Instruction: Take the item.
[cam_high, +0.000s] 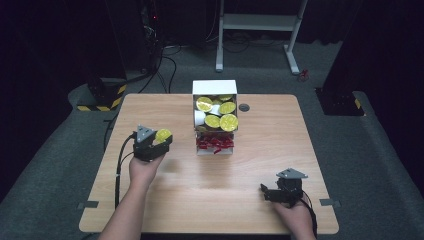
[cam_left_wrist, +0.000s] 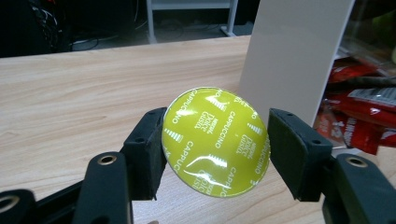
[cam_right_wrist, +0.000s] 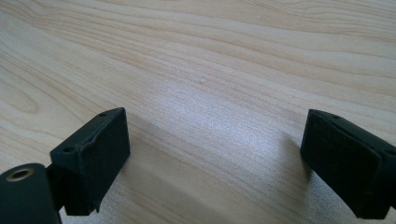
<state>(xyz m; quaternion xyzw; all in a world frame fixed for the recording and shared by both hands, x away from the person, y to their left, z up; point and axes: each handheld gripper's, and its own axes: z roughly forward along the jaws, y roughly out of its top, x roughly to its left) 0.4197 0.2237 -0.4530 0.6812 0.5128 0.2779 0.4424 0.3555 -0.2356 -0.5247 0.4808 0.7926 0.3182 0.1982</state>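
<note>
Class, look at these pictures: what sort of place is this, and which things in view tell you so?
Probably a lab or recording studio, not a home: a lone wooden table on grey carpet, dark surroundings with loose cables, hazard-striped bases, and a person's left claw holding a capsule.

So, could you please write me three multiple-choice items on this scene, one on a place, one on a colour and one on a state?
1. Where does the white box stand?
A. at the table's far middle
B. at the near left corner
C. on the floor

2. What colour is the lid of the capsule in the left tongs?
A. red
B. yellow-green
C. blue

3. How do the right tongs stand?
A. shut on a capsule
B. shut on a red packet
C. open, with nothing between them

Answers: 1 A, the high view shows the box at the far middle of the table. 2 B, the left gripper view shows a yellow-green lid. 3 C, the right gripper view shows bare wood between the jaws.
</note>
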